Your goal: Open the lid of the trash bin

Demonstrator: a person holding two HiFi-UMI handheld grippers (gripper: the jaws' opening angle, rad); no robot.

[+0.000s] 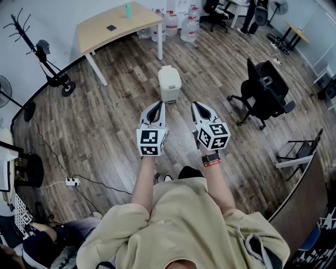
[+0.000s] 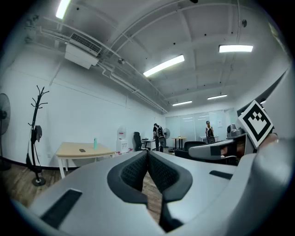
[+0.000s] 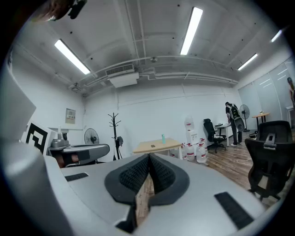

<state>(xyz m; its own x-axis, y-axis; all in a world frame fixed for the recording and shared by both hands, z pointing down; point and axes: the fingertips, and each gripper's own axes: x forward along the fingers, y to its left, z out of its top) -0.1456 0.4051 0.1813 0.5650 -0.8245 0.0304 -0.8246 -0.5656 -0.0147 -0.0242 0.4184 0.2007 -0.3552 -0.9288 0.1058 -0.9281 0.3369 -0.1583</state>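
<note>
Trash bin (image 1: 169, 84): stood upright on the wooden floor (image 1: 115, 110), straight ahead of both grippers and roughly midway between their lines. Touched neither. Looked pale cream, with its lid (image 1: 169, 73) down flat on top, judging from the head view. Sat near the front leg of the light wooden table (image 1: 113, 26), with the water jugs (image 1: 181, 25) farther back by the wall.

Held the left gripper (image 1: 157, 104) out at the left, pointed toward the bin. Jaws met tip to tip in the left gripper view, dark ribbed pads (image 2: 134, 171) pressed together, nothing between them, only a sliver of floor seen below the meeting point.

Held the right gripper (image 1: 198, 104) alongside, just beside the left one and level with it. Jaws likewise closed on nothing in the right gripper view. Wore a watch (image 1: 211, 158) with a red band edge on the right wrist.

Elsewhere: a teal bottle (image 1: 128, 10) upright on the table, a black coat rack (image 1: 34, 44) at the far left, a black office chair (image 1: 265, 89) well off to the right, and a power strip (image 1: 72, 182) lying on the floor at the left.
</note>
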